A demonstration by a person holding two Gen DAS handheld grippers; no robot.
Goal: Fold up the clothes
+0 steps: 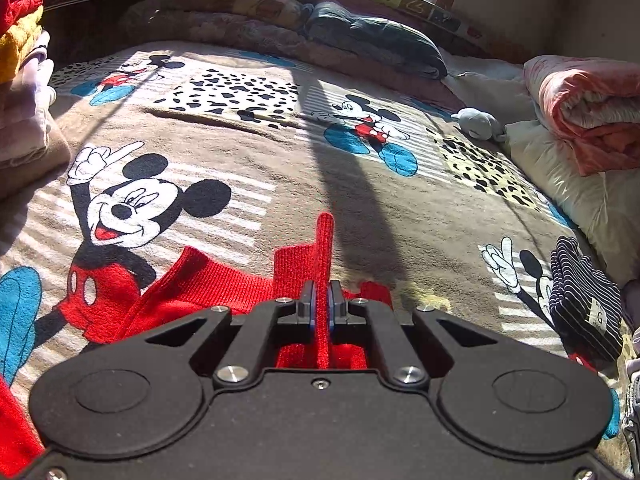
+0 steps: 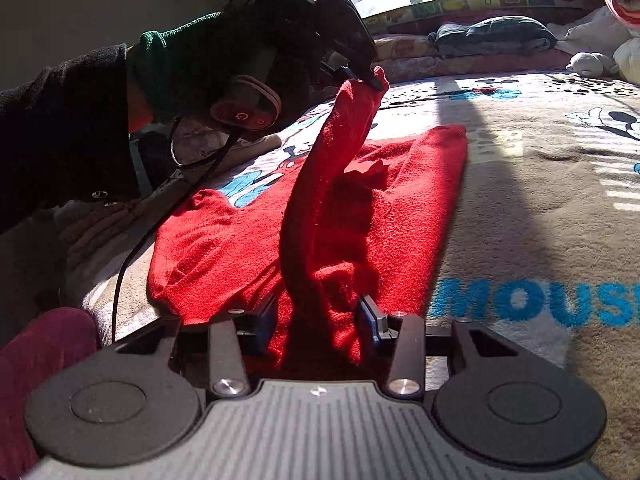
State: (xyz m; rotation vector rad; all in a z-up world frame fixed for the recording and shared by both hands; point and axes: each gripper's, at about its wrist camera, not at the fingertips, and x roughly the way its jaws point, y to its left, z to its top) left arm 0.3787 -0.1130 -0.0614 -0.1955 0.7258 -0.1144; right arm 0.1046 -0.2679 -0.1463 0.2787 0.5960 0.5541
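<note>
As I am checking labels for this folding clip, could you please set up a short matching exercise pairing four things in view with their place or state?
Things:
1. left gripper
2. right gripper
3. striped garment
4. grey soft toy

States or places:
A. folded, at the right edge of the blanket
B. jaws apart, with red fabric between them
C. lying near the pillows at the far side of the bed
D. clamped on a raised strip of the red sweater

Pairs: 1-D, 2-B, 3-A, 4-C
</note>
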